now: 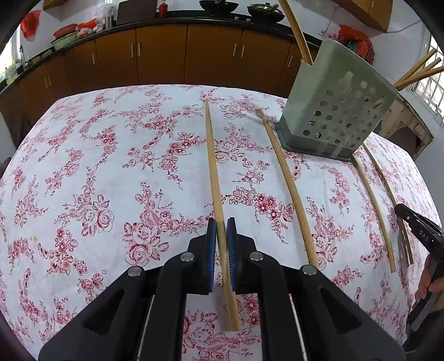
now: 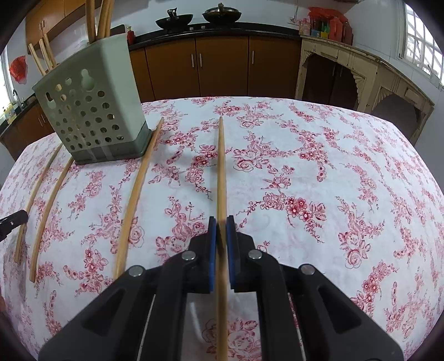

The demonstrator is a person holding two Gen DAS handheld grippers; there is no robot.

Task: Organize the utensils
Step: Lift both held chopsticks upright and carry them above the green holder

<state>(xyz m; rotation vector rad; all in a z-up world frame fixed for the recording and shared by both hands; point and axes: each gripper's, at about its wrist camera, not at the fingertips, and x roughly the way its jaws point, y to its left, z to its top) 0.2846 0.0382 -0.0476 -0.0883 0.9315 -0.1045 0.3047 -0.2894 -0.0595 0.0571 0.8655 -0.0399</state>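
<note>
A: Why does each claw sit so low over the desk (image 1: 83, 166)?

B: Each one straddles a chopstick lengthwise. The left claw (image 1: 221, 225) has its blue pads close on both sides of the leftmost chopstick (image 1: 212, 155), near the thick end. The gap is narrow, but I cannot tell whether the pads are actually pinching it or only flanking it.

A: And the right claw (image 2: 221, 223)?

B: Much the same: its pads hug the rightmost chopstick (image 2: 221, 166), which runs straight away from the camera. Contact looks likely, but again I cannot be sure.

A: Where are the rest?

B: In the right view, three more chopsticks lie on the flowered cloth between the two claws; one (image 2: 136, 194) lies right beside the base of the holder (image 2: 91, 111), perhaps touching it. All lie roughly parallel, which I judge makes them easy to take one at a time.

A: Why the holder at the back?

B: It stands upright with several chopsticks (image 2: 98, 19) already poking out of the top, so it seems to be where these go. Gripping near the thick end should leave the thin tip free to drop in.
</note>
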